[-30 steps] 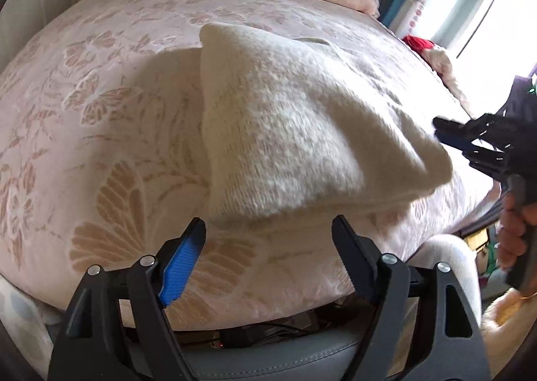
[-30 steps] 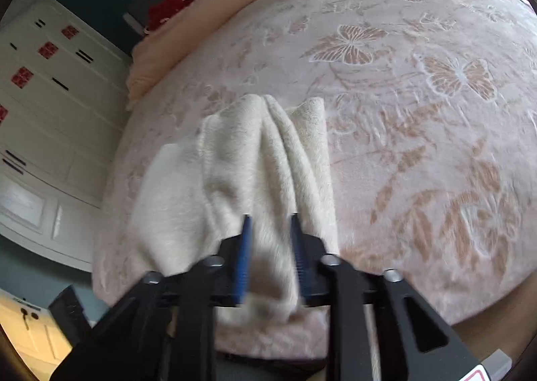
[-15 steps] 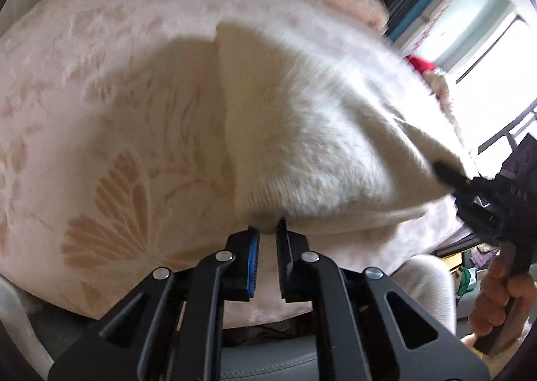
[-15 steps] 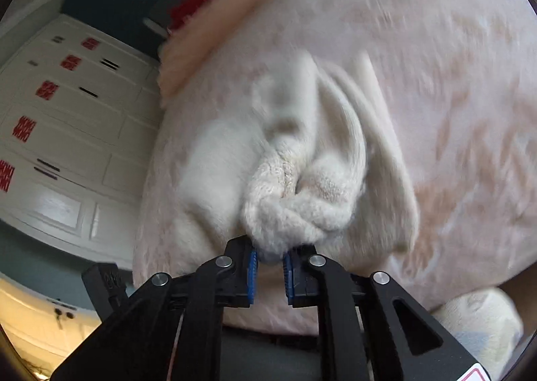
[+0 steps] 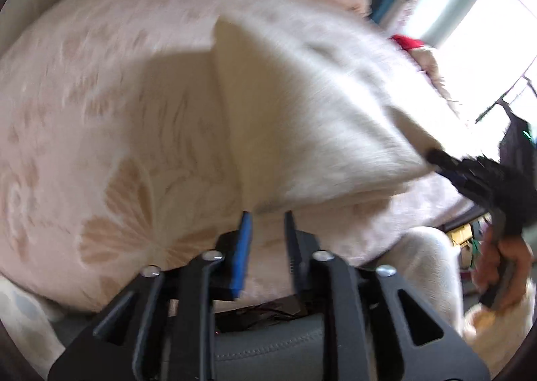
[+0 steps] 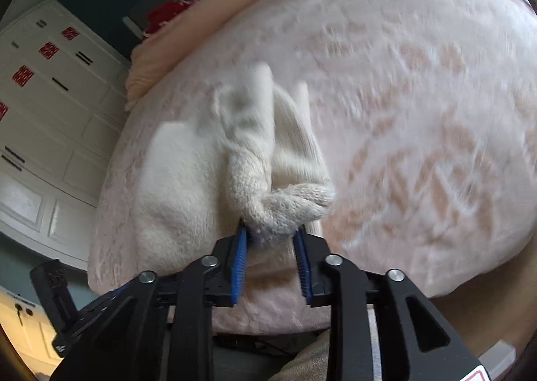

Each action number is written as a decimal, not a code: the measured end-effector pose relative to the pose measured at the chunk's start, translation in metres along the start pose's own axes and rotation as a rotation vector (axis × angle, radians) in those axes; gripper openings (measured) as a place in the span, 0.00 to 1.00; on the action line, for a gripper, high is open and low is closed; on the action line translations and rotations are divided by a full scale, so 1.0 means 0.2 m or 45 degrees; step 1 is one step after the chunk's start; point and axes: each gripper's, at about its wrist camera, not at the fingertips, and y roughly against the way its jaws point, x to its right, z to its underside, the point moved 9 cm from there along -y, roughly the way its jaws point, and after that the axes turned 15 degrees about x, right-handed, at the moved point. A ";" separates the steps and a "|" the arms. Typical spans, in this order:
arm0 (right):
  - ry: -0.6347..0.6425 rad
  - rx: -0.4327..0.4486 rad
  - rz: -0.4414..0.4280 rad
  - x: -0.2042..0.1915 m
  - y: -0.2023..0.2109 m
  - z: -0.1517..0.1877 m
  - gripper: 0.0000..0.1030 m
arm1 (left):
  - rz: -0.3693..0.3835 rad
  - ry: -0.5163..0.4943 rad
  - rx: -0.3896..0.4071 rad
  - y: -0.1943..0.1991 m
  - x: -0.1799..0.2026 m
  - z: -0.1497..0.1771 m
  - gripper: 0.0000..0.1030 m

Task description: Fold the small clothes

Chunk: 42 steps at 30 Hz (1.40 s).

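**Cream knit garment lying across a pink bedspread, both grippers at its near edge**

Cream wool is making up the small sweater point(image 5: 302, 132), which is lying on the pink butterfly-patterned bedspread point(image 5: 100, 132). In the left wrist view its long axis is running from the upper middle of the frame, where a pointed corner is standing up, down toward the right edge, where the other end is tapering into a lifted corner. In the right wrist view the sweater point(image 6: 188, 186) is stretching from the lower middle up toward the upper middle, bunched into lengthwise ridges.

The left gripper point(image 5: 266, 230) is sitting at the bottom middle of its frame with jaws opening; the sweater's near hem is lying just above the tips, and motion blur is keeping me from telling whether any cloth is reaching between them, though the pads are not pressing on it. The right gripper point(image 6: 272, 240) is opening too, with a rolled knit fold sitting between its blue pads point(image 6: 240, 260), which still seem to be touching the cloth on both sides. From the left wrist view, the right gripper point(image 5: 449, 162) is meeting the sweater's tapered end, with a hand point(image 5: 496, 267) wrapping its handle.
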 end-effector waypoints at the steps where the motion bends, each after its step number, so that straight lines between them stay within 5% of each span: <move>1: 0.025 0.034 0.004 -0.03 0.03 -0.05 0.39 | 0.013 -0.012 0.037 0.04 0.03 -0.05 0.43; 4: 0.135 0.134 0.011 -0.12 0.04 -0.23 0.54 | 0.034 -0.041 0.160 0.11 0.12 -0.25 0.53; 7: 0.153 0.148 -0.016 -0.15 -0.10 -0.38 0.54 | 0.018 -0.010 0.218 0.01 0.18 -0.42 0.54; 13: 0.111 -0.114 -0.012 -0.12 -0.60 -0.30 0.53 | -0.042 0.170 0.070 -0.36 0.13 -0.43 0.53; 15: 0.111 -0.138 -0.056 -0.13 -0.64 -0.27 0.13 | -0.075 0.194 0.049 -0.40 0.11 -0.39 0.53; 16: 0.092 -0.107 -0.104 -0.16 -0.60 -0.30 0.09 | -0.091 0.181 0.060 -0.40 0.10 -0.39 0.53; 20: 0.028 0.128 -0.183 -0.17 -0.36 -0.48 0.07 | -0.122 0.054 0.052 -0.41 0.13 -0.38 0.54; 22: 0.068 0.088 -0.084 -0.07 -0.43 -0.42 0.05 | -0.144 0.017 0.052 -0.44 0.13 -0.37 0.55; 23: 0.152 -0.023 0.056 0.03 -0.56 -0.33 0.05 | -0.157 0.000 0.057 -0.45 0.14 -0.36 0.57; 25: 0.132 -0.101 0.079 0.10 -0.65 -0.23 0.05 | -0.165 -0.028 0.052 -0.47 0.15 -0.35 0.58; 28: 0.072 0.035 0.034 0.03 -0.47 -0.35 0.15 | -0.184 -0.079 0.061 -0.44 0.17 -0.36 0.60; 30: 0.086 0.117 -0.019 -0.04 -0.31 -0.40 0.37 | -0.183 -0.086 0.053 -0.41 0.17 -0.36 0.60; 31: 0.101 0.118 -0.028 -0.07 -0.28 -0.39 0.58 | -0.184 -0.075 0.042 -0.41 0.17 -0.35 0.60; 36: 0.211 -0.002 0.024 -0.07 -0.22 -0.17 0.61 | -0.227 -0.082 0.033 -0.39 0.17 -0.32 0.60; 39: 0.168 -0.085 -0.002 -0.08 -0.26 -0.03 0.45 | -0.254 -0.092 0.028 -0.38 0.17 -0.31 0.60; 40: 0.173 -0.101 0.005 -0.08 -0.27 0.00 0.25 | -0.259 -0.096 0.026 -0.37 0.17 -0.31 0.60; 42: 0.155 -0.105 0.007 -0.08 -0.28 0.01 0.18 | -0.268 -0.100 0.021 -0.36 0.17 -0.30 0.60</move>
